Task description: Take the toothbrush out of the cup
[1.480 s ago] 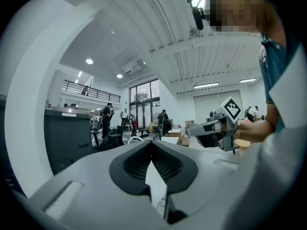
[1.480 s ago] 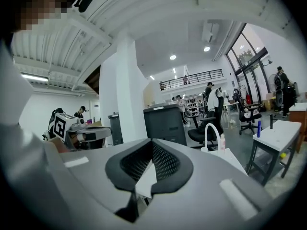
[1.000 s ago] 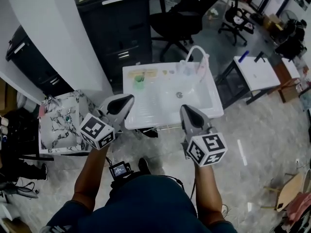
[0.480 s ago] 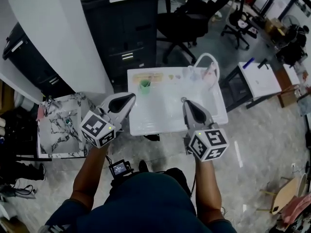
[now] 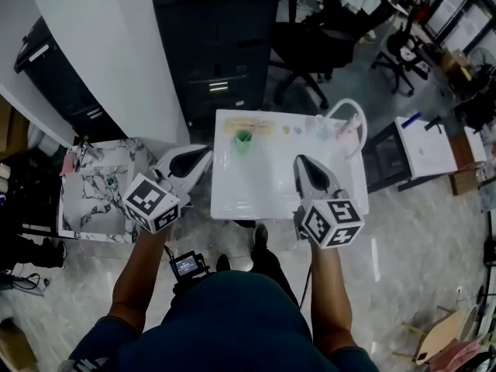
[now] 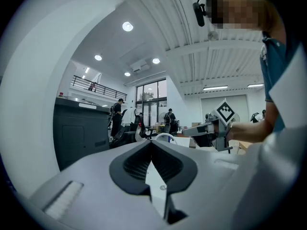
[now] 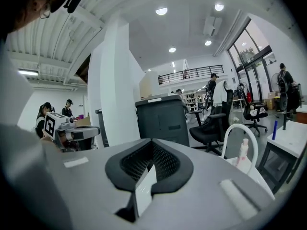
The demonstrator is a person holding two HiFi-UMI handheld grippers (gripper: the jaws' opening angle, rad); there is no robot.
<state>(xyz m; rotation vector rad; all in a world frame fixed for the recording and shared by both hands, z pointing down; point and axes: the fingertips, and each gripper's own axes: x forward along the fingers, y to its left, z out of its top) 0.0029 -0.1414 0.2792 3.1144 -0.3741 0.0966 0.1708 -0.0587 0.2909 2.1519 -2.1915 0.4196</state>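
Green cup stands on the far part of a white basin table, upright as far as the head view shows, apart from both tools. Toothbrush: too small to make out at this range; cannot tell whether it sits in the cup. Left gripper: jaws drawn together, pads meeting at the tips, nothing caught between them; only a pale sliver of table shows through the slot below the tips. Cup lies ahead of these jaws and off to their right, not touching. Right gripper: jaws likewise closed tip to tip, empty, with the same pale slot beneath. Cup lies ahead of these jaws and off to their left, farther from them than from the left pair. Both pairs of jaws point toward the table from its near edge, the left at the near left corner, the right over the near right part of the top. White looped tube rises ahead and to the right of the right jaws, a pale bottle standing inside the loop. Black cabinet stands beyond the table, straight ahead of both pairs of jaws. Marble-patterned table sits to the left of the left jaws. Office chair stands beyond the right jaws, past the table.
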